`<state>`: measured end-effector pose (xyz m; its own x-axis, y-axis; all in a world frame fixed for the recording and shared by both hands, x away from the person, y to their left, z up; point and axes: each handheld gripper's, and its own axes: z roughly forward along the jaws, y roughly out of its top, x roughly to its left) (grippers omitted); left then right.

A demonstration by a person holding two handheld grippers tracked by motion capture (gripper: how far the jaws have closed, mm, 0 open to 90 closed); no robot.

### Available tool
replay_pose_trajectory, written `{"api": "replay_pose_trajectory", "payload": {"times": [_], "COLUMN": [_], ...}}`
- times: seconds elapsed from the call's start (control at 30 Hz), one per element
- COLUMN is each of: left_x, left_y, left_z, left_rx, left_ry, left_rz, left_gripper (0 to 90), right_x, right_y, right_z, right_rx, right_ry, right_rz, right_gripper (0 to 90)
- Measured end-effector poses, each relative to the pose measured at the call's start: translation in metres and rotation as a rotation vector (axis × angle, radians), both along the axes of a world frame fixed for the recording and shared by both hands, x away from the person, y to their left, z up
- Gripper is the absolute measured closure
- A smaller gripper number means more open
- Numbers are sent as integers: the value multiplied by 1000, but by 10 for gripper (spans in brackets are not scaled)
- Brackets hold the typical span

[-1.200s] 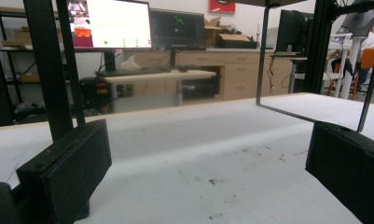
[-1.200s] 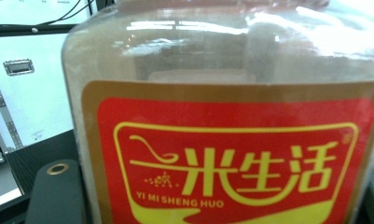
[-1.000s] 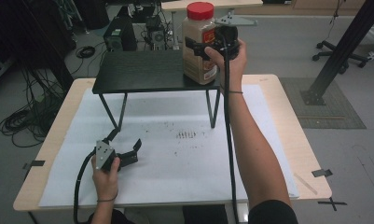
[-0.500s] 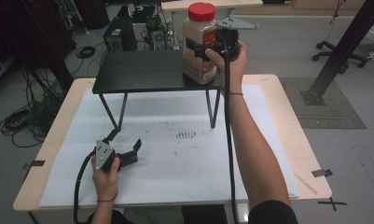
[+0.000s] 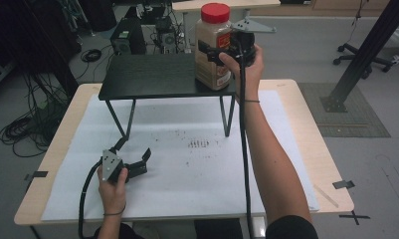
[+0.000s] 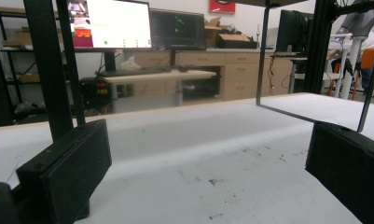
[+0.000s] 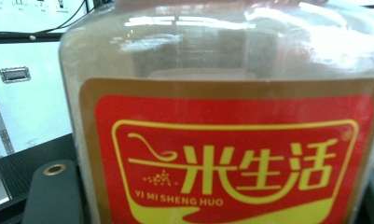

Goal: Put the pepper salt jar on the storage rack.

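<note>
White paper covers the wooden table (image 5: 306, 149) in front of me, and a black raised shelf (image 5: 152, 77) stands on thin metal legs at its far side. On that shelf's right end stands the jar (image 5: 214, 47), upright, clear plastic with a red lid (image 5: 215, 11), full of something tan and grainy, its red-and-yellow label (image 7: 231, 158) facing me in the right gripper view. My right gripper (image 5: 218, 54) reaches it from the right, jaws clasped on either side of the jar's body at about label height; how hard they press I can't quite make out, since the jar fills the close view. My right hand (image 5: 247, 62) wraps the gripper body, its cable trailing down along my forearm. Well away, near the table's front-left, my left gripper (image 5: 132, 160) rests low on the paper with jaws spread wide and nothing between them, just beside the shelf's front-left leg (image 5: 129, 119). Behind the table are desks with monitors (image 6: 110, 23) and tangled cables on the floor.
</note>
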<state>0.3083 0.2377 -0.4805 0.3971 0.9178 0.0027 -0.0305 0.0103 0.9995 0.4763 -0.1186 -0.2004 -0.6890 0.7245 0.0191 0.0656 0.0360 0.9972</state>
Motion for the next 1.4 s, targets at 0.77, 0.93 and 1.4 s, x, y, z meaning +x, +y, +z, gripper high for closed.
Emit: {"api": "replay_pose_trajectory", "payload": {"times": [0.77, 0.93, 1.4], "left_x": [0, 0, 0], "left_y": [0, 0, 0], "left_z": [0, 0, 0], "left_rx": [0, 0, 1], "left_ry": [1, 1, -1], "left_rz": [0, 0, 0], "left_gripper": [4, 4, 4], "right_x": [2, 2, -1], "right_y": [-1, -2, -3], "right_z": [-1, 0, 2], "right_rx": [-6, -6, 6], "right_ry": [9, 4, 4], "right_rz": [21, 18, 50], "right_gripper": [198, 188, 113]}}
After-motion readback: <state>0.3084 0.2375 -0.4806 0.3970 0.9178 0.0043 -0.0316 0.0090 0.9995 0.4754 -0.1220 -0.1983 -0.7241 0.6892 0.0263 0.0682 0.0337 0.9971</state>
